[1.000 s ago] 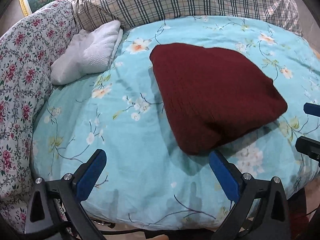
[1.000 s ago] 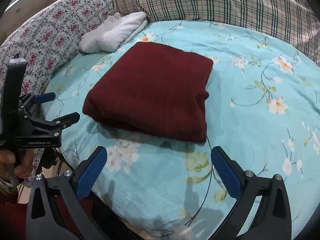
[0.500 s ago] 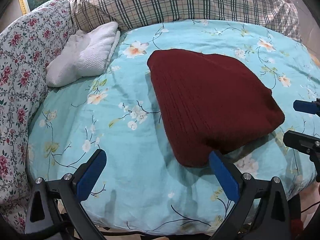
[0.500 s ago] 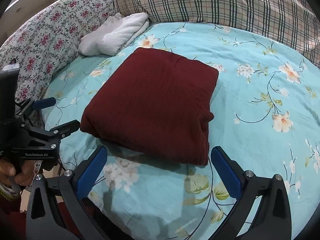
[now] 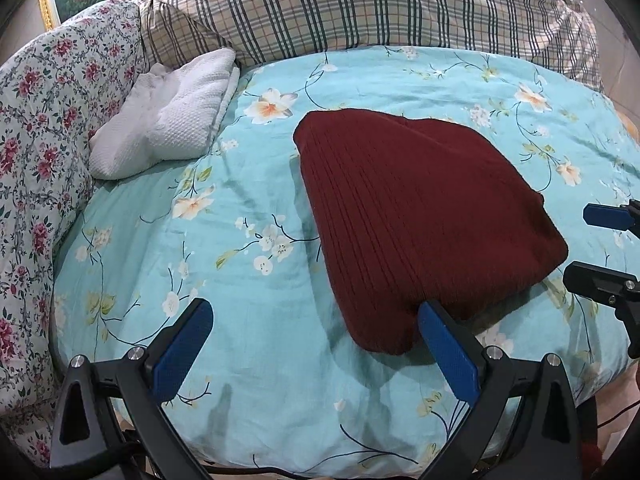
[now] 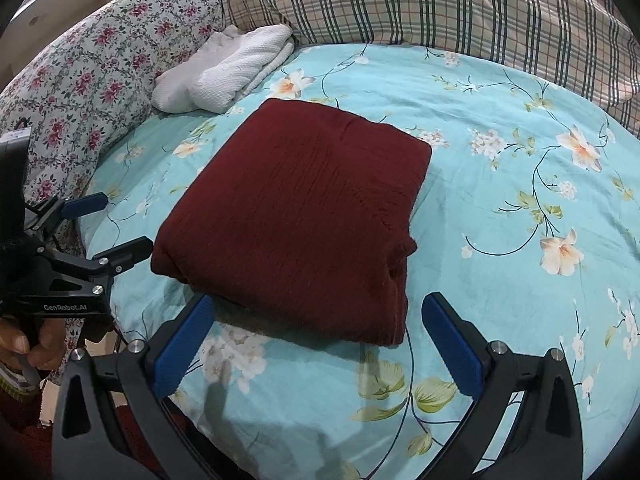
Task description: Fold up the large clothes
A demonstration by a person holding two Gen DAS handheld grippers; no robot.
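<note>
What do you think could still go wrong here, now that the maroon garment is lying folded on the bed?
The folded maroon garment lies close to the near edge of the floral bedsheet, so a nudge could slide it off. Both the left hand-held gripper and the right hand-held gripper are open right beside its near corners; a careless move might snag the knit and pull the fold apart. Its near right corner looks loosely tucked and may spring open.

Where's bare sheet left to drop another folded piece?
Right of the maroon sweater, the floral sheet lies bare up to the plaid pillows. A narrower strip lies bare left of it. Crowded at far left: white towel against the floral bedding.
</note>
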